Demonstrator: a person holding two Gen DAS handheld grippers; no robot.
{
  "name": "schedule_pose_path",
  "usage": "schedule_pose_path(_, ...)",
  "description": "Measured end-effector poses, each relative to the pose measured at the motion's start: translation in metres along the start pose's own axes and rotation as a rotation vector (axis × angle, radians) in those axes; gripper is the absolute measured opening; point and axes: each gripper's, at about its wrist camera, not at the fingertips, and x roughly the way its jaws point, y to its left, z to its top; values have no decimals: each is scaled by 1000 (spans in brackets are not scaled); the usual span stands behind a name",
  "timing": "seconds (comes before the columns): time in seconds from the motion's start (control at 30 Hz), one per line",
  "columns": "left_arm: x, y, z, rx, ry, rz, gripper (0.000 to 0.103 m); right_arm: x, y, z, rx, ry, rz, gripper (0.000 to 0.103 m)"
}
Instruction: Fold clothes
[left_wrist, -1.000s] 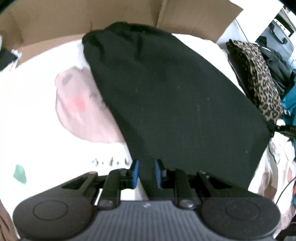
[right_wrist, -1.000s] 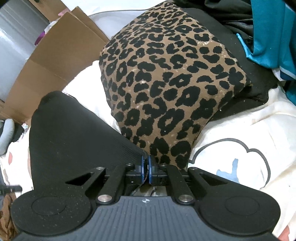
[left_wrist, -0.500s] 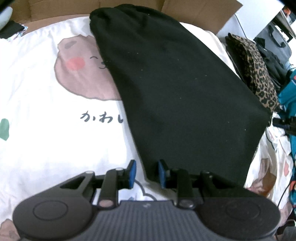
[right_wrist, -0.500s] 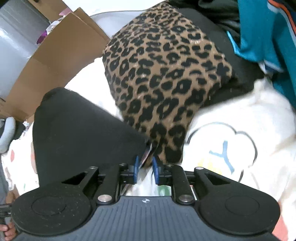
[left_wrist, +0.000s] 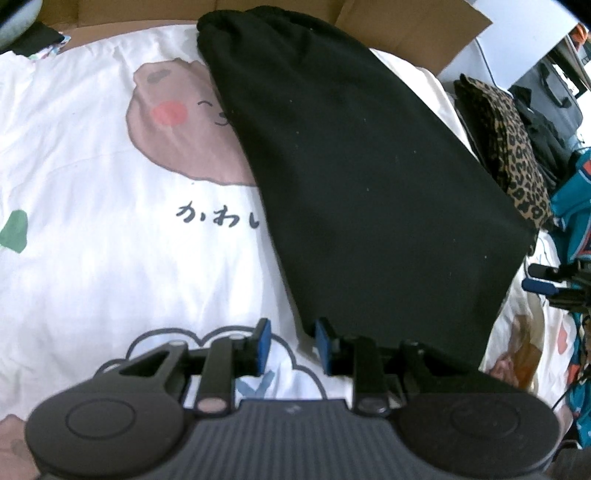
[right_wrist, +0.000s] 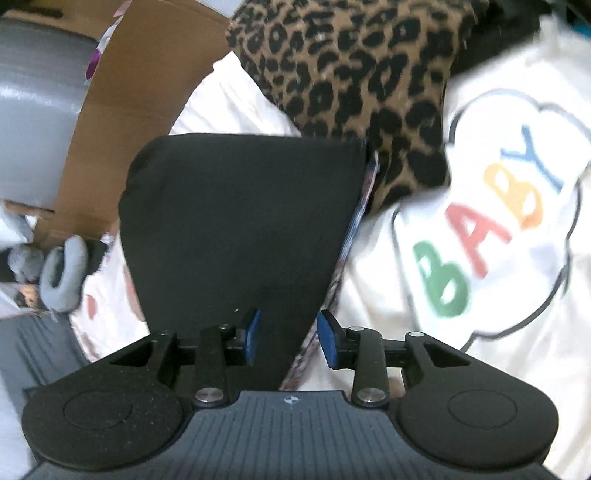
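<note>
Left wrist view shows the soft, limp black knit garment (left_wrist: 369, 177) flat on the white printed bedsheet (left_wrist: 92, 258), best pinched at corners; left gripper (left_wrist: 291, 345) and right gripper (right_wrist: 290, 339) both spread, empty.

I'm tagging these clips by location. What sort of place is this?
Probably a bedroom at home: the black garment lies on a soft white bedsheet printed with cartoons, a folded leopard-print garment sits beside it, and cardboard boxes stand behind.

Garment (left_wrist: 362, 177) on bedsheet (left_wrist: 92, 258), apparently flat
</note>
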Motion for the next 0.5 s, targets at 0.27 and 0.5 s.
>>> schedule_pose_path(0.27,1,0,-11,-4,3,-6,27,14,-10,-9,92,30,82,48)
schedule_pose_path(0.5,-1,-4,-8,-1,-5,-17,27,29,-12,-12,111,46,66,48)
